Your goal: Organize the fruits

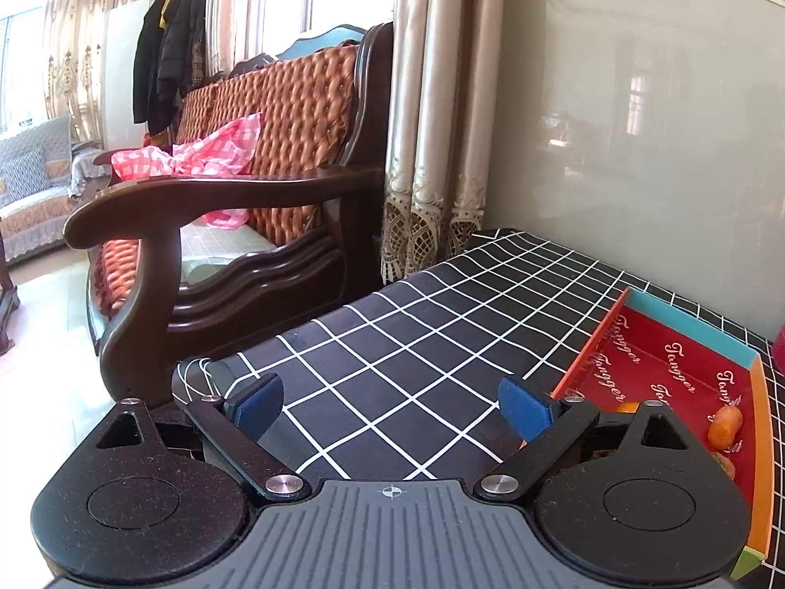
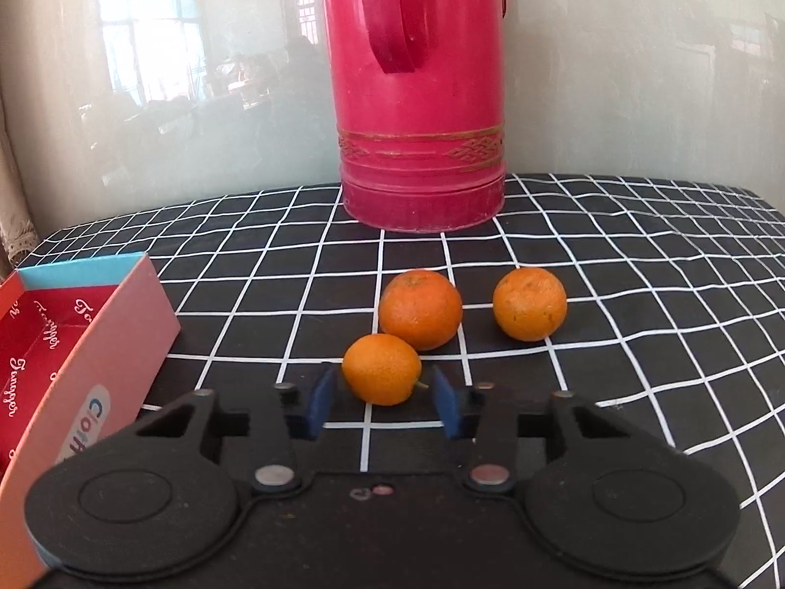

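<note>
Black checked cloth (image 2: 638, 294) over the bench, white grid lines. Right gripper (image 2: 383, 400) low over the cloth, jaws partly open, blue pads (image 2: 321, 400) flanking the nearest orange (image 2: 381, 369) without touching, nothing clamped. Second orange (image 2: 421, 309) touching or just behind the first; third orange (image 2: 530, 303) apart to the right. Red flask (image 2: 419, 98) upright behind the oranges, against the wall. Cardboard box (image 2: 98, 338) at left, pink outside, red printed lining. Left gripper (image 1: 390, 405) over bare cloth, jaws wide open, holding nothing. Same box (image 1: 677, 343) at right in the left wrist view, two orange fruits (image 1: 725, 426) inside near the orange rim, one partly hidden. Wooden sofa (image 1: 235, 226) beyond the bench edge, pink checked cloth (image 1: 196, 152) on the seat.
</note>
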